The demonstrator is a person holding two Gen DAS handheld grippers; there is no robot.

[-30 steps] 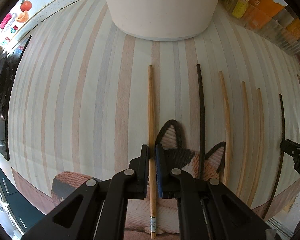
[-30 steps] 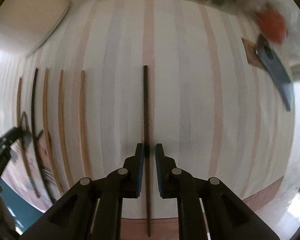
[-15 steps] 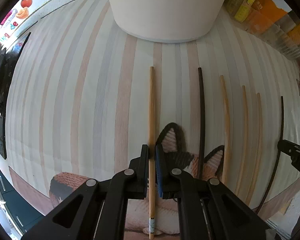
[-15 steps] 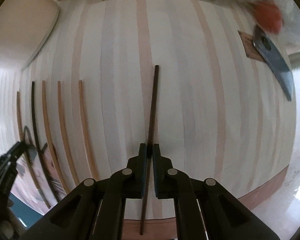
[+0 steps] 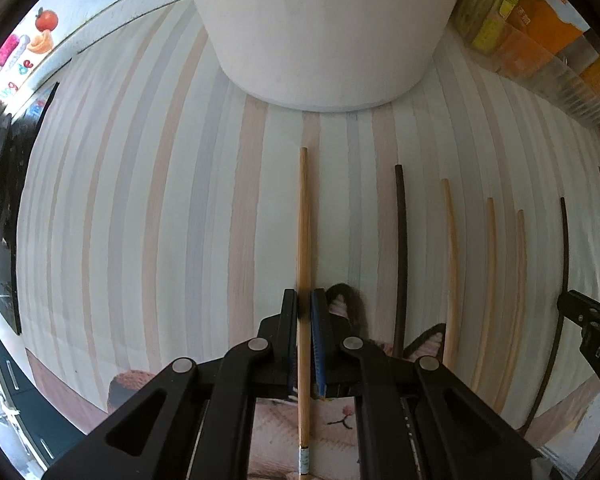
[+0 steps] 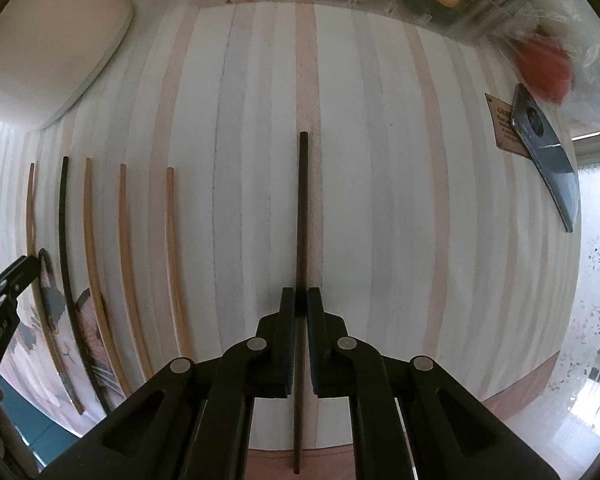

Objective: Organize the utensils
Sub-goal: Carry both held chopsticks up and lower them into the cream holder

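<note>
My left gripper (image 5: 304, 304) is shut on a light wooden chopstick (image 5: 303, 220) that runs straight away from me over the striped mat (image 5: 140, 220). To its right lie a dark chopstick (image 5: 400, 248) and three more wooden chopsticks (image 5: 452, 248). The right gripper (image 6: 301, 302) is shut on a dark chopstick (image 6: 302, 208), which also shows as a thin dark chopstick (image 5: 565, 264) at the right edge of the left wrist view. To the left in the right wrist view lie the wooden chopsticks (image 6: 172, 248) and the other dark chopstick (image 6: 63, 216).
A large white container (image 5: 324, 32) stands at the mat's far end. Jars and orange packets (image 5: 540, 28) line the back right. A dark phone (image 6: 548, 152) lies on a brown card at the right. A cat-print cloth (image 5: 340, 416) lies under the near chopstick ends.
The right gripper has closed on the dark chopstick and shifted sideways; the chopstick tilted briefly and now points straight ahead. The left gripper has stayed put, still holding its wooden chopstick.
</note>
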